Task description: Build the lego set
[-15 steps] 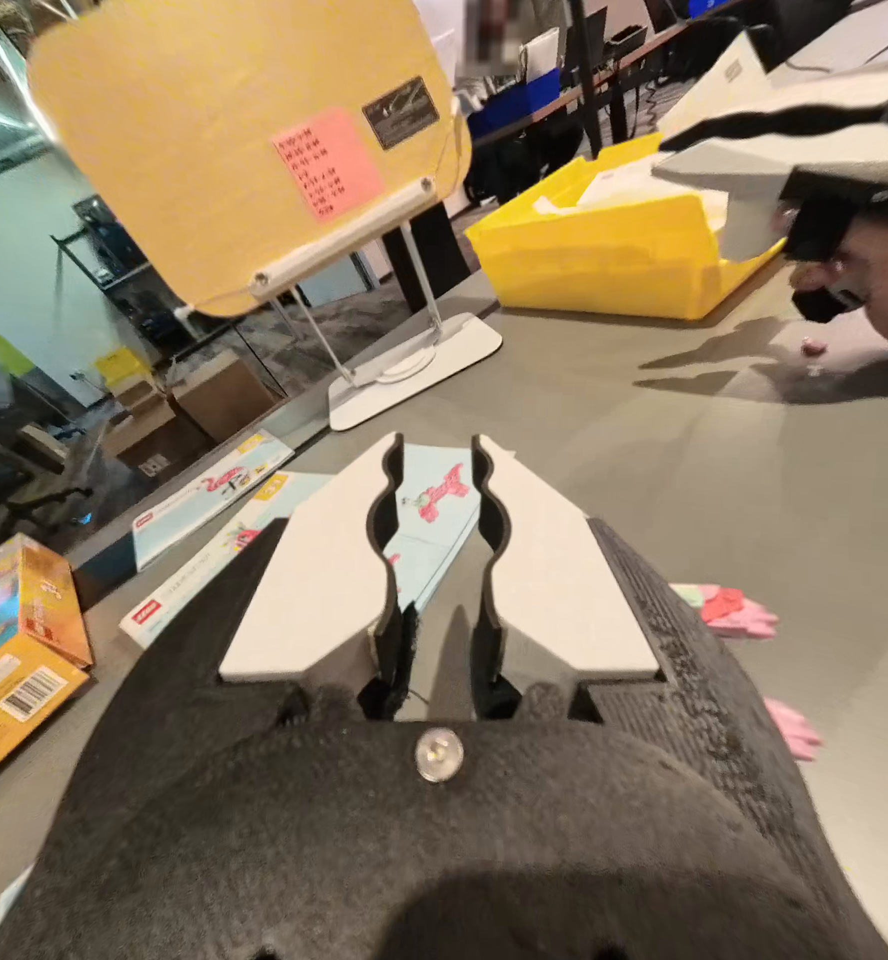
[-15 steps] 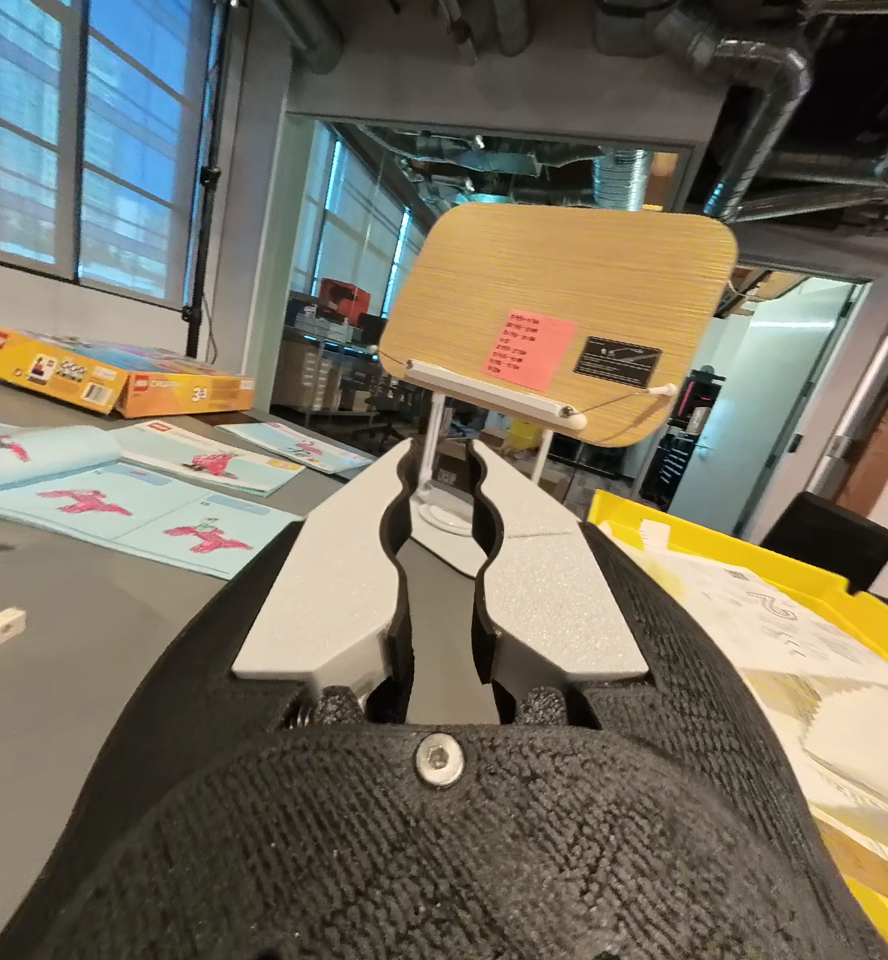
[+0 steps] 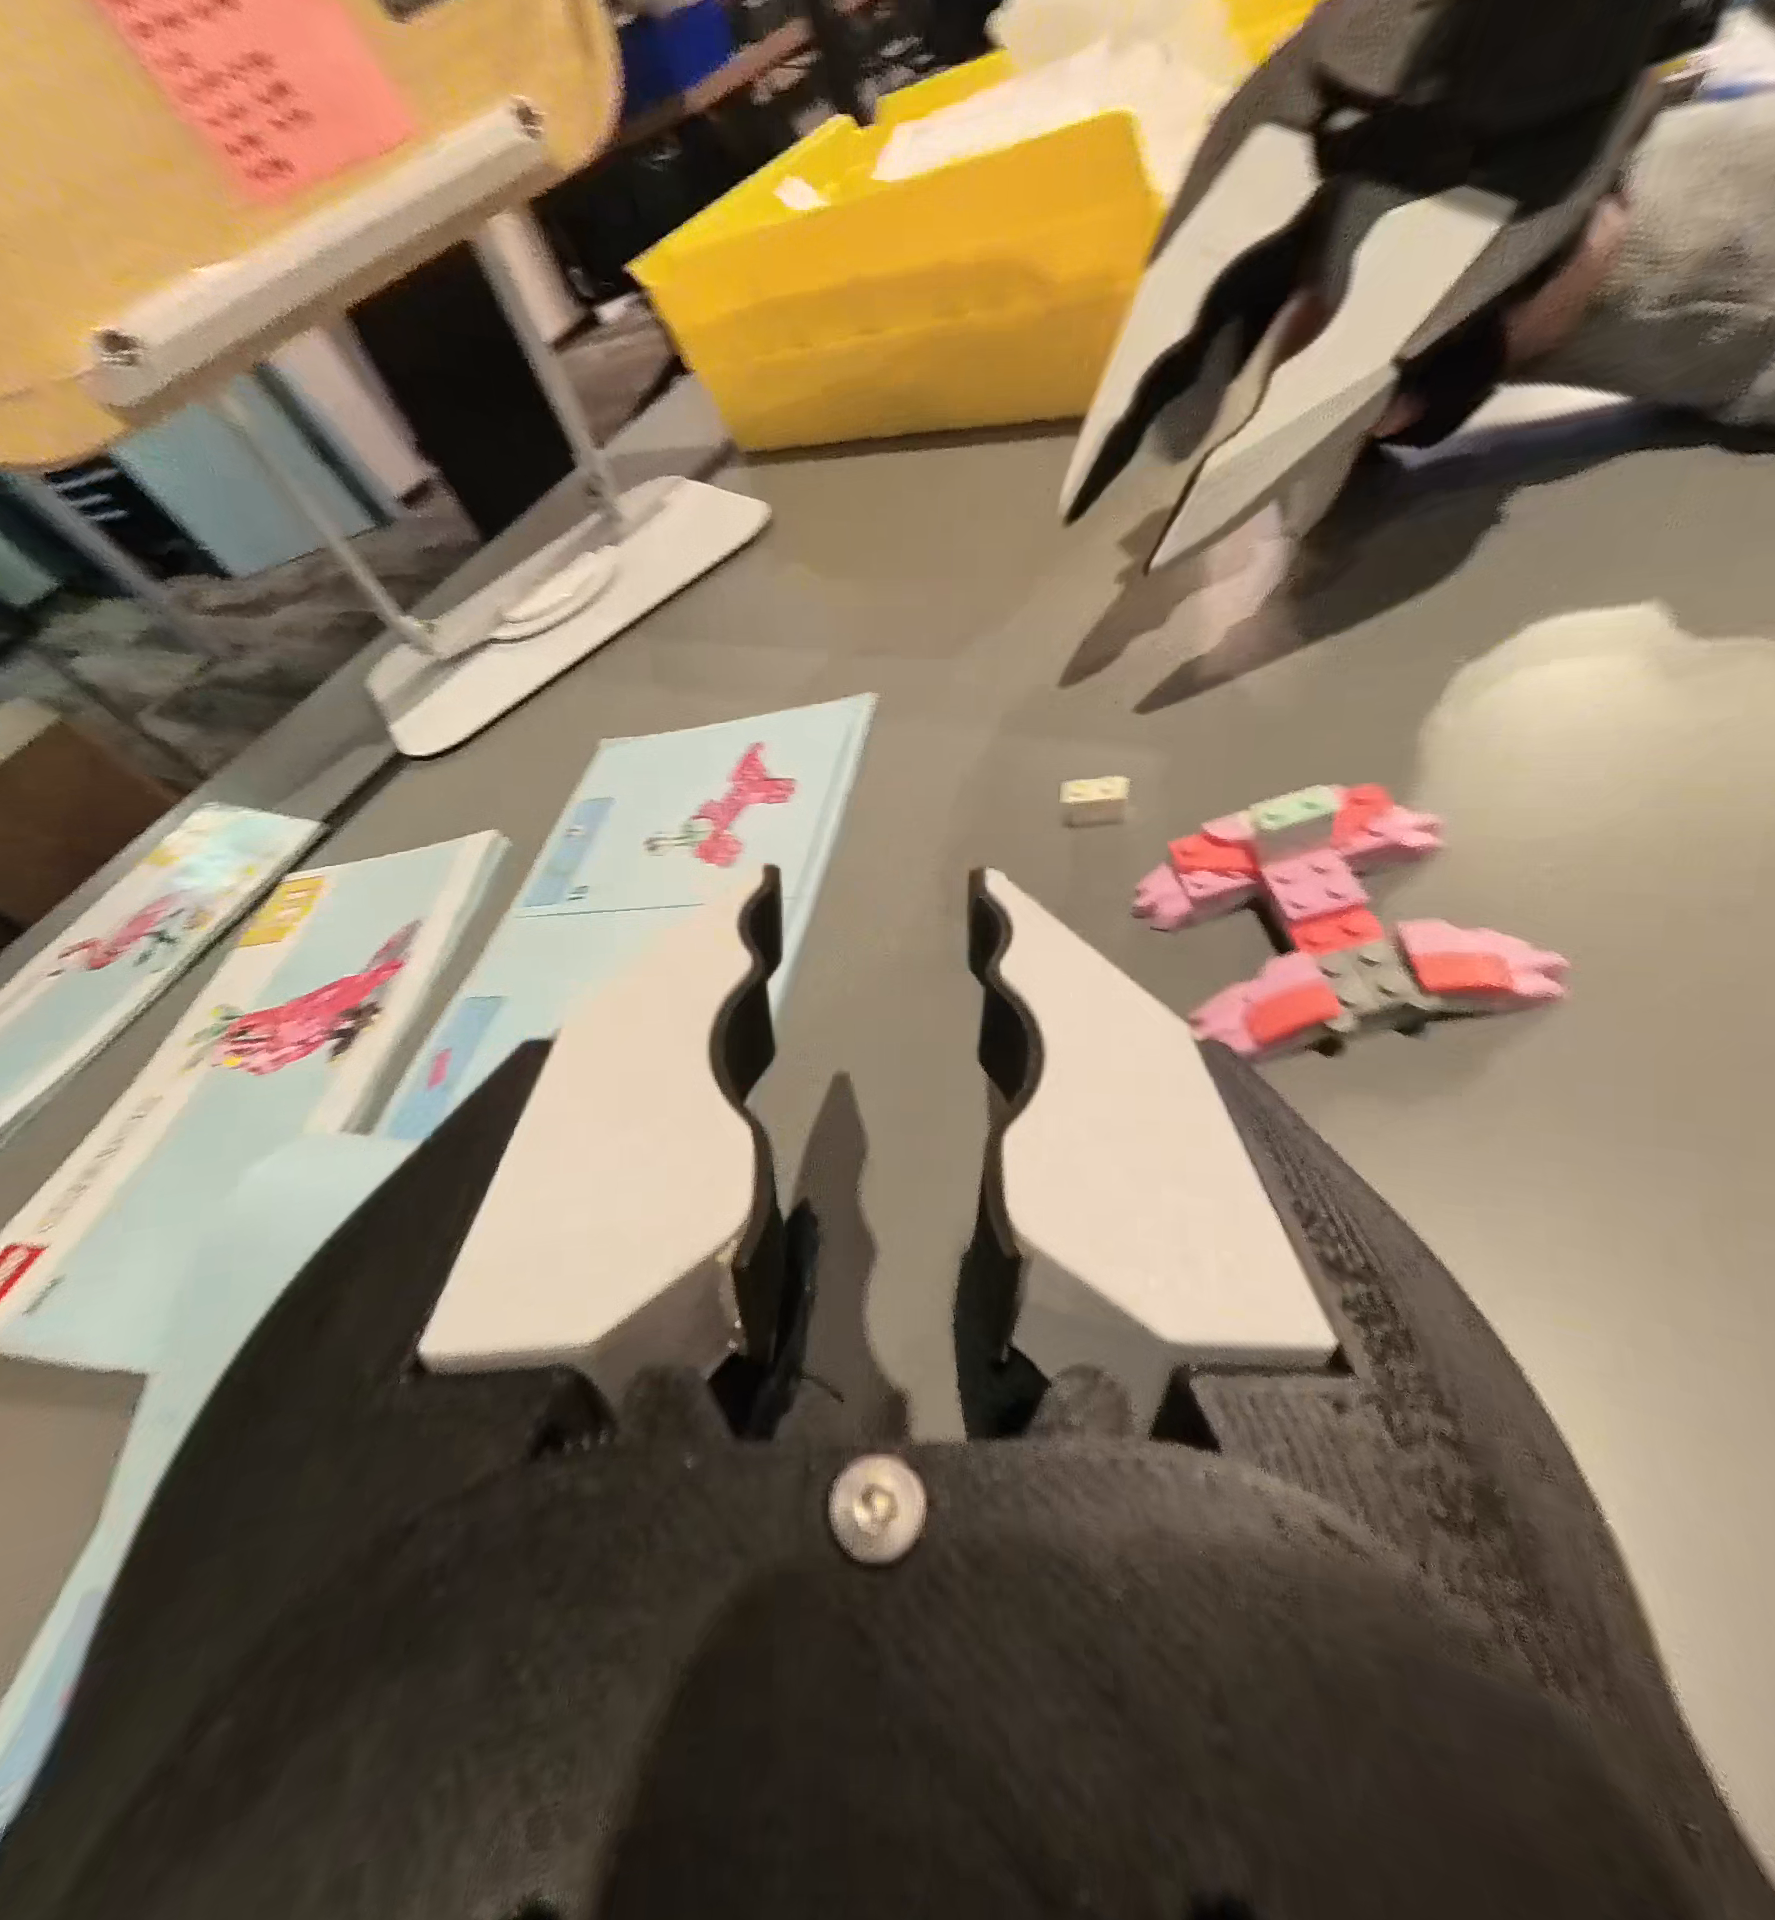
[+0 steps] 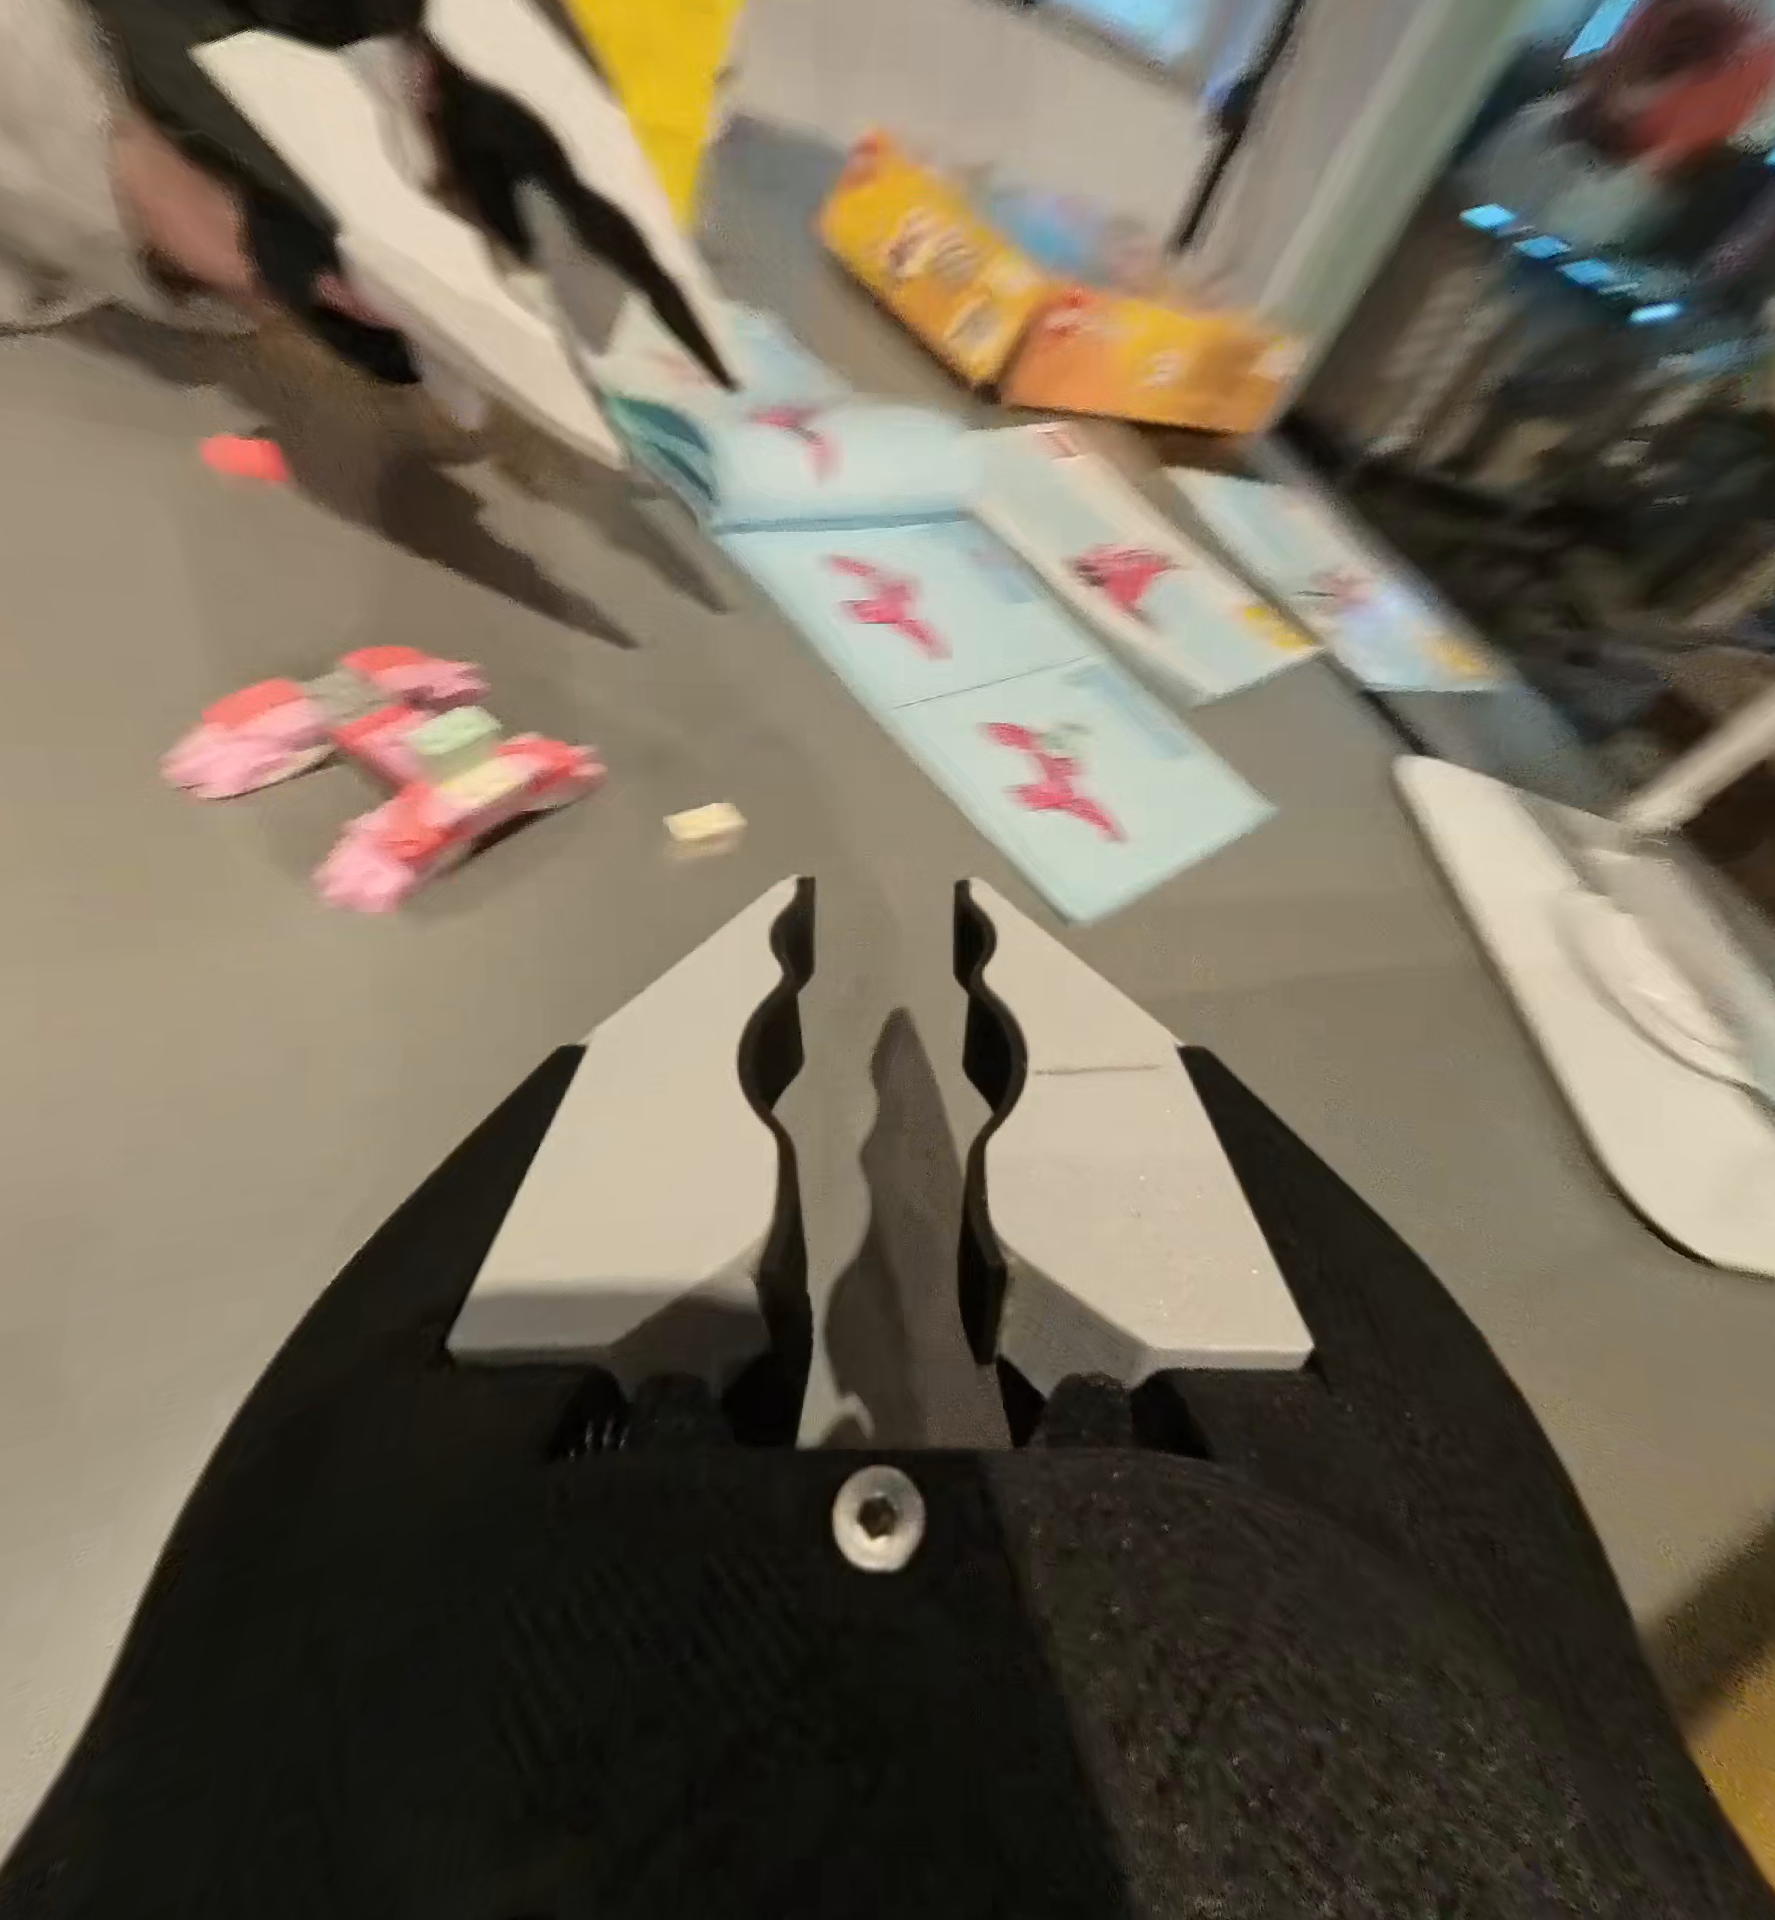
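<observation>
We hold both grippers above the grey surface [image 3: 1485, 1299] with nothing in either. The left gripper [image 3: 872, 894] has its fingers parted by a moderate gap, and the right gripper [image 4: 883, 888] shows a somewhat narrower gap, also empty.

The move ahead, as we judge it, turns on the small cream brick [image 3: 1096, 802]. From the left fingers it lies ahead and a little to the right; from the right fingers it lies just ahead and slightly left [image 4: 704, 824], so the right gripper looks the nearer one. Its long axis runs roughly crosswise to both pairs of fingers, so we judge the grip would have to span its length or the gripper turn to take it across.

Just beside it, apart from it, sits the pink and red lego model [image 3: 1350, 920], flat on the surface (wings spread, a pale green piece on top). A lone red piece [image 4: 244, 457] lies farther off, towards the left gripper's side.

Towards the far edge, open instruction booklets [image 3: 696, 821] are spread out, with a white-based stand [image 3: 571, 613] carrying a wooden board, a yellow bin [image 3: 914, 301] and an orange set box [image 4: 1049, 301]. The right view is blurred, so finer detail escapes us.
</observation>
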Demonstrator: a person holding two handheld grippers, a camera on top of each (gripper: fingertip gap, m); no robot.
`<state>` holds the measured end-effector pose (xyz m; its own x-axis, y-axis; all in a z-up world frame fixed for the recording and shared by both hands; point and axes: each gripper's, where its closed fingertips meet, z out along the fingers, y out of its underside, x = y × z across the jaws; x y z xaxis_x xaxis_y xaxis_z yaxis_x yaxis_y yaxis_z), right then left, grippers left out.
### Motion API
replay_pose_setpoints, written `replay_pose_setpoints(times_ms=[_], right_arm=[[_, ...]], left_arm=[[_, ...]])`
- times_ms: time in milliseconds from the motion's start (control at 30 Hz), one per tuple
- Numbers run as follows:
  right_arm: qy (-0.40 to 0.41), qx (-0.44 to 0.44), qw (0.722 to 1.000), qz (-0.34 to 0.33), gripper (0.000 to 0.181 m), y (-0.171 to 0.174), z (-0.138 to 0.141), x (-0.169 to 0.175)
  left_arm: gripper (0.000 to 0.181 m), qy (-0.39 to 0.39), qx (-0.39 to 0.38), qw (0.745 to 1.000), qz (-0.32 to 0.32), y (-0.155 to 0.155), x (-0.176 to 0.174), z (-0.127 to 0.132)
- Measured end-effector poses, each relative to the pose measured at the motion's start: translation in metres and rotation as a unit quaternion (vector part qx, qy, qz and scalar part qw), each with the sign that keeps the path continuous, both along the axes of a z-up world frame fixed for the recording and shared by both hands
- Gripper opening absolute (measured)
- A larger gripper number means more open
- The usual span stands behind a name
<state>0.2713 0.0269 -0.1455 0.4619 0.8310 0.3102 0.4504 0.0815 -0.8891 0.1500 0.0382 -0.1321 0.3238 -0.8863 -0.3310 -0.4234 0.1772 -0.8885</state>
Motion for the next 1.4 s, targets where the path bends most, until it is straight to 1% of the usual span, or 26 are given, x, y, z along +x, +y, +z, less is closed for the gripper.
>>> replay_pose_setpoints(times_ms=[100, 167, 200, 300, 367, 467, 567, 600, 633, 700, 800, 900, 967, 1033, 1133, 1167, 1233, 1267, 1333, 1367, 1400], right_arm=[[-0.011, -0.066, 0.992, 0.109, 0.026, -0.036, -0.006, -0.038], [-0.03, -0.117, 0.977, 0.174, 0.027, -0.057, -0.011, -0.059], [-0.044, -0.131, 0.971, 0.195, 0.029, -0.062, -0.014, -0.067], [-0.084, -0.145, 0.957, 0.237, 0.035, -0.064, -0.025, -0.08], [-0.08, -0.172, 0.946, 0.263, 0.034, -0.064, -0.027, -0.086], [-0.077, -0.213, 0.932, 0.285, 0.03, -0.063, -0.032, -0.086], [-0.099, -0.2, 0.932, 0.285, 0.025, -0.06, -0.039, -0.083], [-0.105, -0.192, 0.934, 0.282, 0.019, -0.059, -0.041, -0.083], [-0.107, -0.189, 0.935, 0.281, 0.017, -0.059, -0.041, -0.082], [-0.106, -0.196, 0.935, 0.275, 0.016, -0.059, -0.041, -0.082], [-0.09, -0.207, 0.936, 0.27, 0.016, -0.059, -0.037, -0.084], [-0.047, -0.227, 0.932, 0.279, 0.015, -0.063, -0.026, -0.089], [-0.022, -0.238, 0.928, 0.287, 0.015, -0.066, -0.019, -0.091], [-0.004, -0.243, 0.925, 0.293, 0.015, -0.068, -0.011, -0.094], [-0.002, -0.252, 0.923, 0.29, 0.015, -0.07, -0.01, -0.098], [-0.005, -0.252, 0.924, 0.288, 0.015, -0.07, -0.01, -0.1], [-0.009, -0.249, 0.926, 0.285, 0.015, -0.071, -0.011, -0.103], [-0.007, -0.25, 0.926, 0.283, 0.015, -0.071, -0.011, -0.103], [0.001, -0.249, 0.929, 0.274, 0.016, -0.068, -0.008, -0.104], [0.007, -0.24, 0.933, 0.267, 0.016, -0.065, -0.005, -0.103], [0.01, -0.229, 0.939, 0.256, 0.024, -0.061, -0.001, -0.099]], left_arm=[[0.042, -0.006, -0.038, 0.997, -0.059, -0.022, 0.007, -0.003], [0.049, -0.018, -0.085, 0.991, -0.102, -0.036, 0.011, -0.003], [0.054, -0.023, -0.109, 0.987, -0.119, -0.042, 0.012, -0.003], [0.061, -0.032, -0.165, 0.972, -0.165, -0.058, 0.013, -0.005], [0.065, -0.02, -0.178, 0.965, -0.192, -0.068, 0.012, -0.007], [0.067, 0.013, -0.179, 0.959, -0.218, -0.079, 0.009, -0.016], [0.069, 0.028, -0.173, 0.955, -0.239, -0.088, 0.009, -0.02], [0.07, 0.031, -0.169, 0.955, -0.243, -0.091, 0.009, -0.021], [0.07, 0.034, -0.16, 0.955, -0.246, -0.092, 0.01, -0.021], [0.072, 0.044, -0.121, 0.962, -0.241, -0.092, 0.011, -0.024], [0.074, 0.08, -0.02, 0.973, -0.217, -0.088, 0.015, -0.031], [0.071, 0.115, 0.059, 0.968, -0.215, -0.092, 0.018, -0.039], [0.064, 0.134, 0.129, 0.959, -0.216, -0.094, 0.019, -0.04], [0.056, 0.155, 0.204, 0.943, -0.212, -0.093, 0.02, -0.043], [0.04, 0.169, 0.297, 0.922, -0.181, -0.084, 0.021, -0.04], [0.039, 0.168, 0.313, 0.917, -0.179, -0.084, 0.021, -0.038], [0.03, 0.16, 0.329, 0.913, -0.182, -0.086, 0.022, -0.035], [0.019, 0.157, 0.34, 0.91, -0.181, -0.087, 0.022, -0.033], [0.013, 0.162, 0.373, 0.899, -0.162, -0.082, 0.022, -0.028], [0.013, 0.166, 0.382, 0.896, -0.154, -0.079, 0.022, -0.028], [0.013, 0.168, 0.387, 0.894, -0.151, -0.078, 0.023, -0.029]])
